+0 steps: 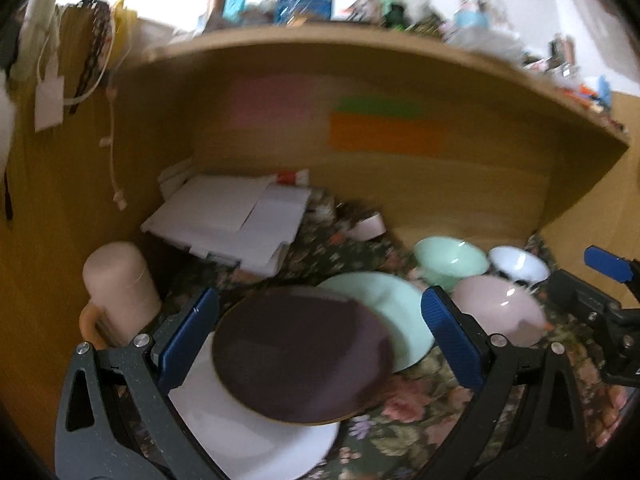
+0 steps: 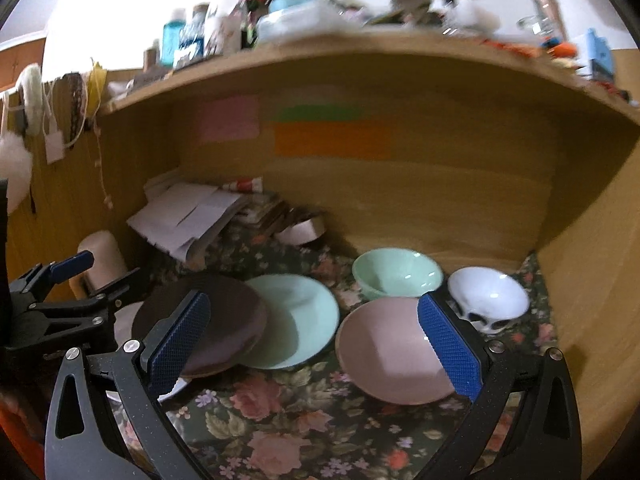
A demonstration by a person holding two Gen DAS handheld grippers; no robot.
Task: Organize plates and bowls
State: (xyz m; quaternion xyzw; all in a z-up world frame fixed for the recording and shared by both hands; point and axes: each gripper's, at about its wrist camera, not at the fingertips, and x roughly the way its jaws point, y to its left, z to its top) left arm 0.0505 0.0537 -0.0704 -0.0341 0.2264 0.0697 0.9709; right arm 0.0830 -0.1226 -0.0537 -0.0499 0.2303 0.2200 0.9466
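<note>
- The left gripper (image 1: pixel 320 336) hangs with its fingers spread wide and nothing between them; the blue pads (image 1: pixel 188 340) are ribbed rubber on black, speckled plastic arms.
- Under it lies a round, matte brown plate (image 1: pixel 300 356) with a thin pale rim, resting partly on a glossy white plate (image 1: pixel 256 436) and overlapping the edge of a smooth mint plate (image 1: pixel 384 300).
- The right gripper (image 2: pixel 316 348) is likewise spread wide and empty, its pads (image 2: pixel 448 352) cross-hatched.
- Between its fingers sits a shallow pink bowl (image 2: pixel 388 348), dull in finish, just beside the mint plate.
- Behind it stand a mint bowl (image 2: pixel 396 276) with flaring glossy sides and a white bowl (image 2: pixel 488 296) with a dark pattern on its outer wall; the two are close, near the back corner.
- All the crockery rests on a dark floral cloth (image 2: pixel 280 420) inside a wooden alcove (image 2: pixel 440 200).
- A loose heap of white papers (image 1: pixel 232 220) lies at the back left, and a pink cylindrical mug (image 1: pixel 120 284) stands against the left wall.
- The shelf (image 1: pixel 360 40) above is crowded with blurred bottles.
</note>
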